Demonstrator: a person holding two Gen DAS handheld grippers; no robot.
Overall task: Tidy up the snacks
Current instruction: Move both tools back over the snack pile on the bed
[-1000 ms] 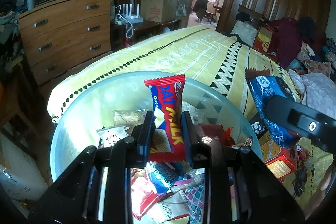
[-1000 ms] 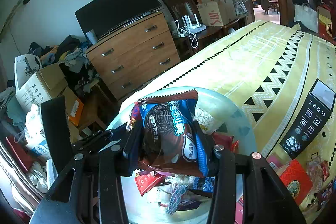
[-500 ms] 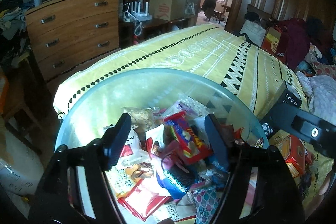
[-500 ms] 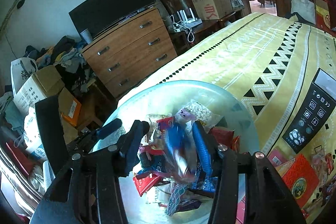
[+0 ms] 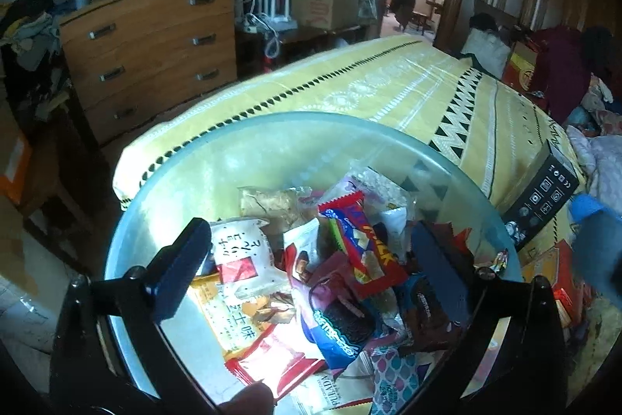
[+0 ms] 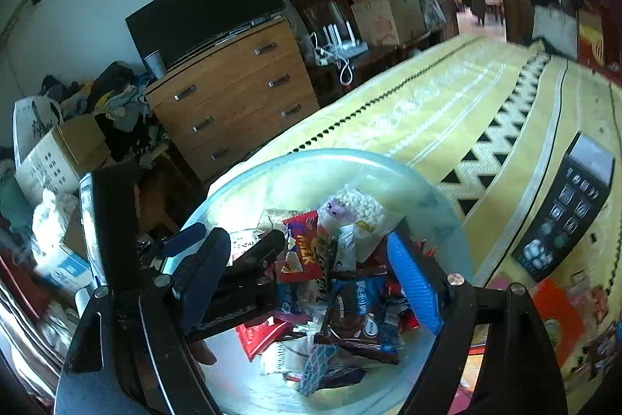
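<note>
A clear glass bowl (image 5: 194, 181) (image 6: 311, 174) on the yellow bedspread holds a heap of wrapped snacks. A red milk bar (image 5: 361, 247) (image 6: 303, 251) lies on top of the heap. A blue and brown cookie packet (image 6: 357, 314) (image 5: 342, 325) rests lower in it. My left gripper (image 5: 311, 271) hangs over the bowl with its jaws opening wide and no pad pressing on a snack. My right gripper (image 6: 307, 279) hovers beside it, jaws opening too, with the pile below the gap and nothing gripped. The left gripper's fingers (image 6: 256, 251) show in the right wrist view.
A black box with printed icons (image 5: 544, 197) (image 6: 567, 205) lies on the bedspread right of the bowl. Red snack packets (image 6: 556, 314) sit beside the bowl. A wooden dresser (image 5: 147, 53) and cardboard boxes stand past the bed's edge. A fingertip (image 5: 248, 399) shows at the bottom.
The left gripper let go of the red milk bar and the right one let go of the cookie packet. Both dropped onto the pile in the bowl. Both pairs of jaws spread wider.
</note>
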